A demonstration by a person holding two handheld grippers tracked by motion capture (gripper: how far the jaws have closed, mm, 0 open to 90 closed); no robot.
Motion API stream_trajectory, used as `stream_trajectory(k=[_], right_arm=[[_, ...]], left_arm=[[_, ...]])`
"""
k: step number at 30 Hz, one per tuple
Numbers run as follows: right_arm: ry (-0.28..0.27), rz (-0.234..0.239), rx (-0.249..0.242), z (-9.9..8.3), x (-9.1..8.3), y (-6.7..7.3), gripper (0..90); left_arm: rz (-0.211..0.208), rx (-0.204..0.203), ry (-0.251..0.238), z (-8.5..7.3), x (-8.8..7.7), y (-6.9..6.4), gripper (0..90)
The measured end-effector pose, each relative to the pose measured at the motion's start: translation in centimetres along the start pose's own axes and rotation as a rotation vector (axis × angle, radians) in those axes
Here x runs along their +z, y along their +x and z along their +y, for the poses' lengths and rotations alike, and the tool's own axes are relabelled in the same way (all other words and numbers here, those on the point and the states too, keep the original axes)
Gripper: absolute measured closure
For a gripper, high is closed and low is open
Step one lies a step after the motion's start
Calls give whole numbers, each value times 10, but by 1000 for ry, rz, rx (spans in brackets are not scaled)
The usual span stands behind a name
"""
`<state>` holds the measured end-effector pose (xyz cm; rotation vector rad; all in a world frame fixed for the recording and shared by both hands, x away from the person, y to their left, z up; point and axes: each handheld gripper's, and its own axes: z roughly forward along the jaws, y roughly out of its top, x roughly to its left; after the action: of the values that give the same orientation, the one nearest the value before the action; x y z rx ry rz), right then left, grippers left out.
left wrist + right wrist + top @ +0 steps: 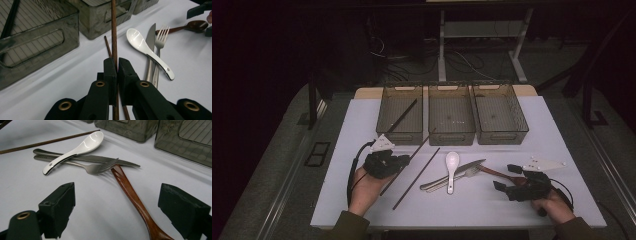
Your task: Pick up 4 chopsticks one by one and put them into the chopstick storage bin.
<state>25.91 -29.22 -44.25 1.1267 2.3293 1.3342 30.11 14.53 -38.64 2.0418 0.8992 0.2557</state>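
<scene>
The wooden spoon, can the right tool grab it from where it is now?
Probably yes. The right tool is open, and the wooden spoon lies flat between its jaws with nothing over the handle. Only its far end sits under the fork.

Brown chopstick (114,30), white spoon (140,41), reddish-brown wooden spoon (132,195), blk grippers.

Three bins (451,122) stand in a row on the tabletop (362,120), beyond both sets of fingers. Between the left fingers (111,72) and right fingers (58,202) lie a chopstick (416,178), soup spoon (451,170), knife (462,170) and fork (460,176); one chopstick (402,116) lies in the left bin.
</scene>
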Motion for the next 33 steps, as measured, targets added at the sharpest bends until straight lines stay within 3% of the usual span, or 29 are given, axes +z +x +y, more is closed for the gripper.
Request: stream_trajectory(k=[16,22,33], right_arm=[[1,-4,4,0,0,0,139],[1,-3,2,0,0,-1,139],[-2,-2,6,0,0,-1,139]], left_arm=[[-5,-20,-51,31,0,22,844],[-6,-21,-40,44,3,30,844],[24,-29,-56,72,5,49,844]])
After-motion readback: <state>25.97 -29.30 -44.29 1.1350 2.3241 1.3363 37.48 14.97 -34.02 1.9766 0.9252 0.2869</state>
